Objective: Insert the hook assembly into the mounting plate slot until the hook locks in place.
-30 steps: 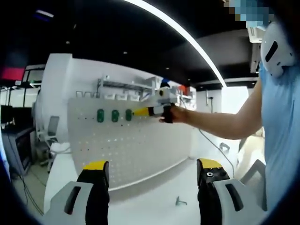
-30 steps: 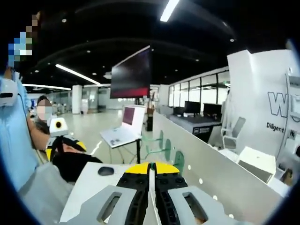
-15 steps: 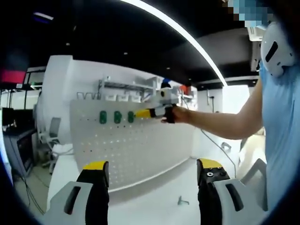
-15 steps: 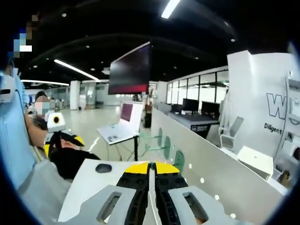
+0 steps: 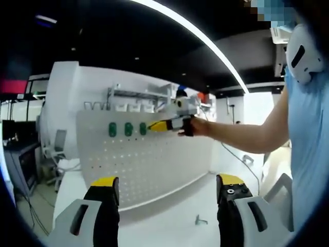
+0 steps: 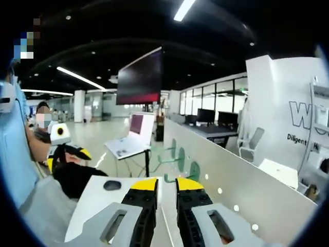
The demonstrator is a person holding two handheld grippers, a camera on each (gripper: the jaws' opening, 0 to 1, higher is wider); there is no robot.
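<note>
In the left gripper view, a white pegboard [image 5: 149, 159] stood upright on the white tabletop [image 5: 169, 226], three green hooks [image 5: 127, 129] seated in a row near its top edge at about 10 o'clock. The right hand-held gripper [image 5: 152, 125], held out on a person's bare arm [image 5: 241, 136] reaching in from 3 o'clock, had its yellow tips just beside the rightmost hook; whether they touched could not be told. The left hand-held gripper [image 5: 167, 198] hung at 6 o'clock, jaws spread wide and empty, well apart from the board. A small loose piece [image 5: 199, 221] lay on the tabletop between those jaws. In the right gripper view, that gripper's jaws [image 6: 161, 184] stood slightly parted with nothing between them, the hooks [image 6: 181, 160] on the board edge at about 12 o'clock beyond them.
</note>
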